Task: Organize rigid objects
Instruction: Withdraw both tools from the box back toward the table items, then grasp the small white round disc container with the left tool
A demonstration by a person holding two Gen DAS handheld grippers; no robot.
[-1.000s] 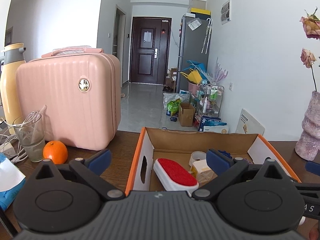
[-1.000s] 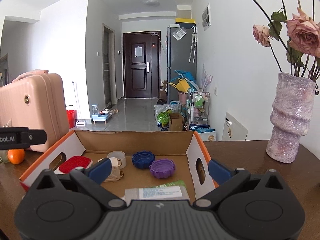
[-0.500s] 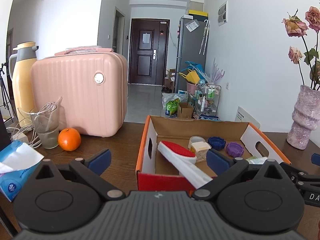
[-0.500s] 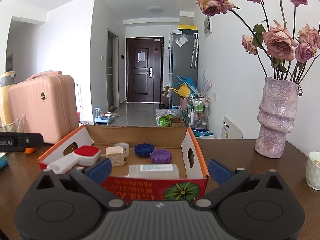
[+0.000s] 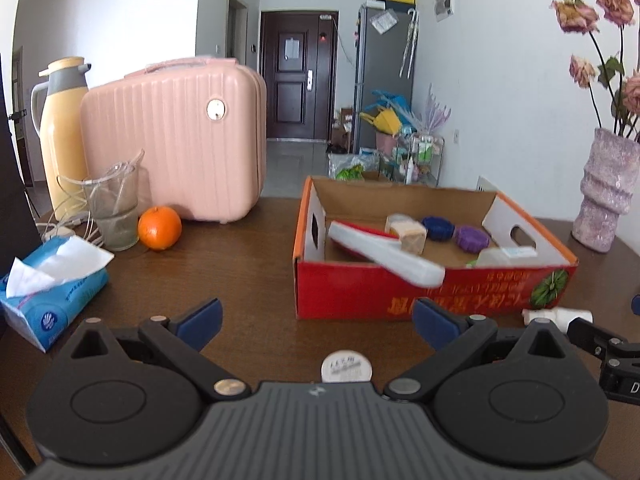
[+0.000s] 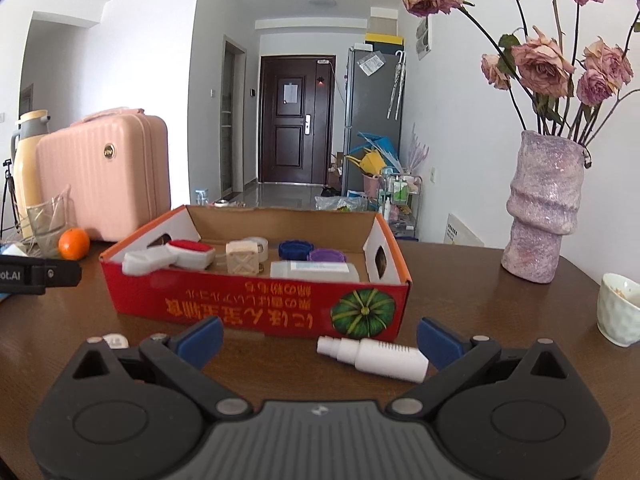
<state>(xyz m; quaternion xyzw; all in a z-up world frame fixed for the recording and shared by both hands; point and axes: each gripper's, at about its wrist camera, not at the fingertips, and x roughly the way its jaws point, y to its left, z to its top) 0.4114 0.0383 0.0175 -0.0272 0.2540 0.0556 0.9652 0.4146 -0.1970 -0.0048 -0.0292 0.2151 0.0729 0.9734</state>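
Both grippers spread wide, nothing between the blue pads; left gripper (image 5: 316,316) and right gripper (image 6: 320,338) sit low over the dark wooden table (image 6: 480,280), on the near side of the red-and-orange cardboard box (image 6: 256,308).

Count in box: 1 white lint brush with red pad (image 6: 168,256), handle overhanging the front-left wall; 1 beige wooden cube (image 6: 242,262); 1 roll of clear tape (image 6: 260,245); 2 scalloped lids, 1 dark blue (image 6: 295,248), 1 purple (image 6: 327,256); 1 flat white plastic bottle (image 6: 314,271) lying against the front wall.

Outside box: 1 white spray bottle (image 6: 372,358) lying on its side just in front of the right corner; 1 round white cap (image 5: 346,367) near the left gripper.

Elsewhere: 1 orange (image 5: 159,227), 1 glass tumbler (image 5: 114,210), 1 pink hard-shell case (image 5: 176,144), 1 lilac vase (image 6: 542,208).
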